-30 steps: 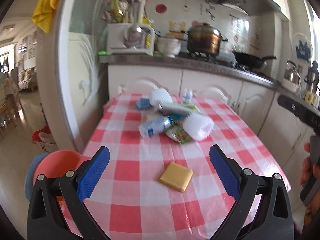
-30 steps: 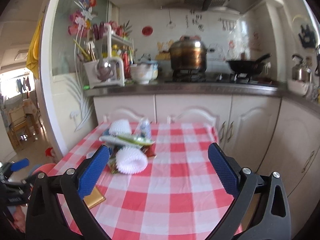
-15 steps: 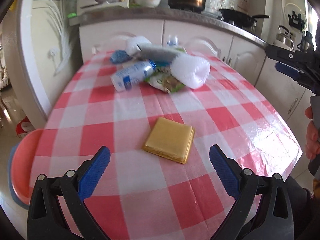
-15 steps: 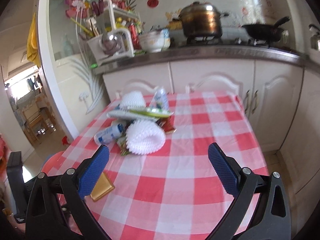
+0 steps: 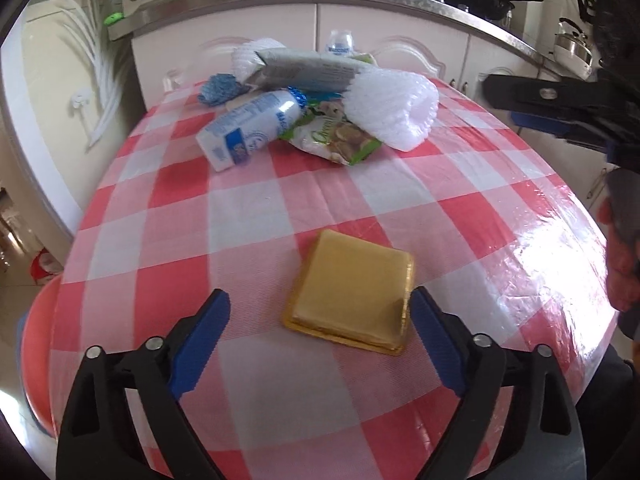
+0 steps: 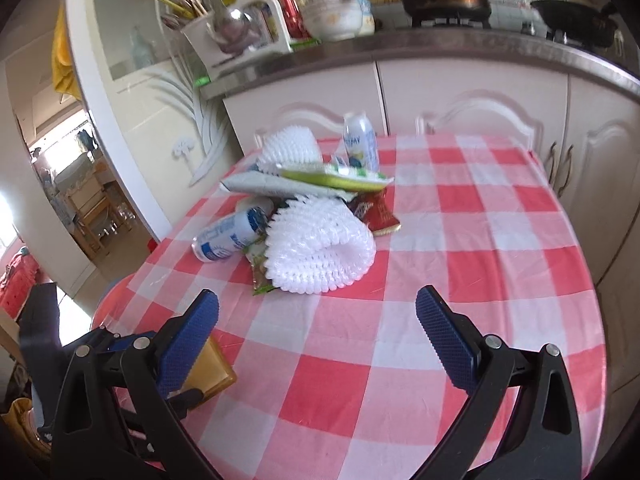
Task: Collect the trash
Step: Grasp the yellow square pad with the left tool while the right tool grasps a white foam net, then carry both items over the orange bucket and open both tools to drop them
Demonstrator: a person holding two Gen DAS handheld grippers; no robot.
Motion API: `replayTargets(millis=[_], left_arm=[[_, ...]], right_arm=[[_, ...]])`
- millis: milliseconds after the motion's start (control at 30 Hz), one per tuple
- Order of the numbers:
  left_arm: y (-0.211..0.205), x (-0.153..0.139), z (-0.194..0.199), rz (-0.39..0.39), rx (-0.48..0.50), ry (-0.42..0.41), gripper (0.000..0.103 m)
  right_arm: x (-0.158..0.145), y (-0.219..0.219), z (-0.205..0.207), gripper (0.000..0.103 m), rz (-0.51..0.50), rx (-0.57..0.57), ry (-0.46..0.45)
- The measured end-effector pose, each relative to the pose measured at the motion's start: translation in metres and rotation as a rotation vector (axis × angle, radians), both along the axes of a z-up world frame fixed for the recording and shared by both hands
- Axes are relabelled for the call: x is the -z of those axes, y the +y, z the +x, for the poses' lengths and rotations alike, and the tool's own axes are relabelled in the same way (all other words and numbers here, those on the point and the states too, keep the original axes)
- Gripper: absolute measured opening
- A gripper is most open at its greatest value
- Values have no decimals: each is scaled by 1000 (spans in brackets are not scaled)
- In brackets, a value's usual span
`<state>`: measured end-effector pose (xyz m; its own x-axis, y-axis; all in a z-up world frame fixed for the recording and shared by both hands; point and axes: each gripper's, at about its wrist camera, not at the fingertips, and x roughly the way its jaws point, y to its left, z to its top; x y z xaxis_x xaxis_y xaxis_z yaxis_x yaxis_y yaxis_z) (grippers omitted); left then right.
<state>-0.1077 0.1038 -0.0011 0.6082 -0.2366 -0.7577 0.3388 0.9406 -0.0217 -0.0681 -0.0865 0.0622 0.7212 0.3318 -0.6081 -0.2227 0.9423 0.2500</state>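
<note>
1. My left gripper is spread wide and holds nothing. Its right finger is just beside the near right corner of the yellow packet; the left finger is well clear on bare cloth.
2. Change: a second ago this gripper looked across the whole table from high up. Now it's dropped low and close, and the packet fills the space between the fingers. I read that as lining up the first pick.
3. The packet lies flat on the checked tablecloth, alone at the near end and apart from the other rubbish. Flat and thin, so I'd guess an edge grip will be fiddly.
4. My right gripper is also spread and empty, hovering over the cloth. It has tipped down too, and the pile sits nearer in its view than before.
5. Just ahead of it is the white foam net, with a small milk bottle to its left and a green snack wrapper poking out underneath.
6. Further back are a long grey-green wrapper, a red wrapper, a second foam net and an upright bottle.
7. A red bin is off the near left edge of the table, likely the drop spot.
8. Nothing collected yet; all rubbish is on the table.
</note>
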Motion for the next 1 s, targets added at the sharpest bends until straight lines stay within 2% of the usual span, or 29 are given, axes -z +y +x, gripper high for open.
replayTargets(millis=[67,200,333,433,633,667,733,800,1000], left_arm=[[-5,1,1,24,13,-8,82],[-6,0,4,14,20,-4,76],[-6,-1,6,6,4,-12,64],[-3,-2,9,-13,-10,-11,64],[10,-3,11,-68,-56,2,63],[13,-3,11,-78,-67,4,63],[19,-5,11,-96,-79,5,63],[24,-8,10,-102,-93,-7,63],[40,-20,7,-131,-136,-44,63]], right_arm=[[4,-1,10,100,17,-3,18],[9,-1,34,100,47,-5,50],[10,2,53,100,66,-10,62],[12,4,69,100,101,-21,85],[26,12,85,98,69,-5,133],[27,13,84,96,69,-8,132],[29,15,83,80,63,-18,135],[30,16,82,76,52,-16,133],[21,17,70,50,30,-5,100]])
